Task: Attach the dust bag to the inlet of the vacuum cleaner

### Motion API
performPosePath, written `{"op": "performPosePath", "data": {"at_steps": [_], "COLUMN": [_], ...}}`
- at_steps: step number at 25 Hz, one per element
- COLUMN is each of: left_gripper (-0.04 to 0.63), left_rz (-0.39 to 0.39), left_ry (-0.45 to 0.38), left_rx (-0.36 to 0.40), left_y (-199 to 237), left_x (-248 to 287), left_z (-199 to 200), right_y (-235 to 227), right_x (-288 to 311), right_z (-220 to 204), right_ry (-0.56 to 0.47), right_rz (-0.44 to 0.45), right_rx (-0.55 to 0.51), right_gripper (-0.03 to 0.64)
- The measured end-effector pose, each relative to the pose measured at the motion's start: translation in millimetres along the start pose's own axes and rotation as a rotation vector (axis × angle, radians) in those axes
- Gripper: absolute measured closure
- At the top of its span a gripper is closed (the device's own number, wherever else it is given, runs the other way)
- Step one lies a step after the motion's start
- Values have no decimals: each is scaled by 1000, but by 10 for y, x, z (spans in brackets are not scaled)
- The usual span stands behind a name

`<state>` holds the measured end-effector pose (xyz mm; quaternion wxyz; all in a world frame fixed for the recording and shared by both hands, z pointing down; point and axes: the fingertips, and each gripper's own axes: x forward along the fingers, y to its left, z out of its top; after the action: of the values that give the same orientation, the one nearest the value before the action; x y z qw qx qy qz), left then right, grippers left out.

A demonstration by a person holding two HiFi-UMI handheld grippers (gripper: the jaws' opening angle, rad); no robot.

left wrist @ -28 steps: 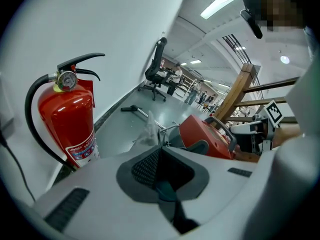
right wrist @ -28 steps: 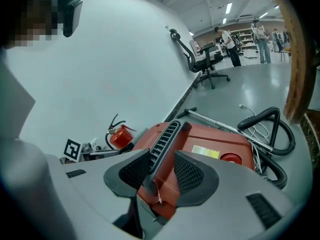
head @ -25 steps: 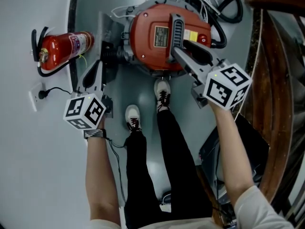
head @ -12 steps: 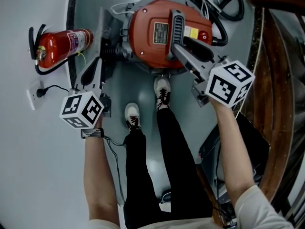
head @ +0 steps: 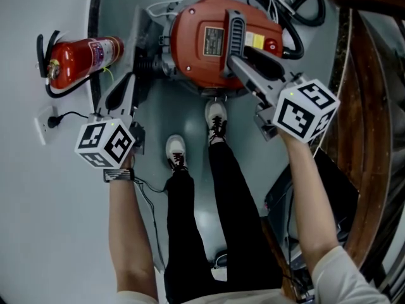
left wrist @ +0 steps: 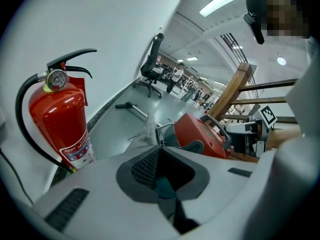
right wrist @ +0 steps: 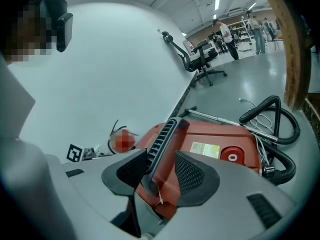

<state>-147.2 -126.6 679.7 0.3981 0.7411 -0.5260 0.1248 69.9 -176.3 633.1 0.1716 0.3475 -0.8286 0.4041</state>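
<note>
A: Where's the dust bag (head: pixel 136 40)?
B: It's the grey cloth just beside the red vacuum cleaner (head: pixel 202 43). The left gripper (left wrist: pixel 160 154) looks pinched narrow on its edge.
A: And the right gripper (right wrist: pixel 160 171)?
B: Jaws wide, straddling the carry handle (right wrist: pixel 162 129) without pressing. Push the bag now and the unsteadied canister may slide away, or the cloth may slip free

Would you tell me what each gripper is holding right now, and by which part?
The left gripper grips the grey dust bag by its near edge. The right gripper holds nothing: its open fingers straddle the vacuum's handle.
</note>
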Motion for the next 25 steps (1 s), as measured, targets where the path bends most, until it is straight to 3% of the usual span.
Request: {"op": "performPosePath", "data": {"at_steps": [5, 9, 16, 19, 25], "left_gripper": [580, 565, 560, 569, 574], "left_rz": [36, 83, 174, 181, 66], "left_ry": [-1, 33, 65, 79, 55], "left_rx": [21, 102, 165, 138, 5], "left_y": [3, 10, 41, 50, 81], "left_x": [4, 26, 78, 76, 37], "left_z": [-7, -30, -90, -96, -88], "right_y": [-12, -12, -11, -9, 1], "right_x": [-7, -8, -11, -11, -14], "right_z": [-16, -13, -15, -15, 1], "right_ry": [-6, -5, -18, -19, -31], "right_rz": [0, -1, -8, -7, -16], "right_rx": [17, 13, 12, 9, -9], "right_gripper": [430, 430, 430, 430, 430]}}
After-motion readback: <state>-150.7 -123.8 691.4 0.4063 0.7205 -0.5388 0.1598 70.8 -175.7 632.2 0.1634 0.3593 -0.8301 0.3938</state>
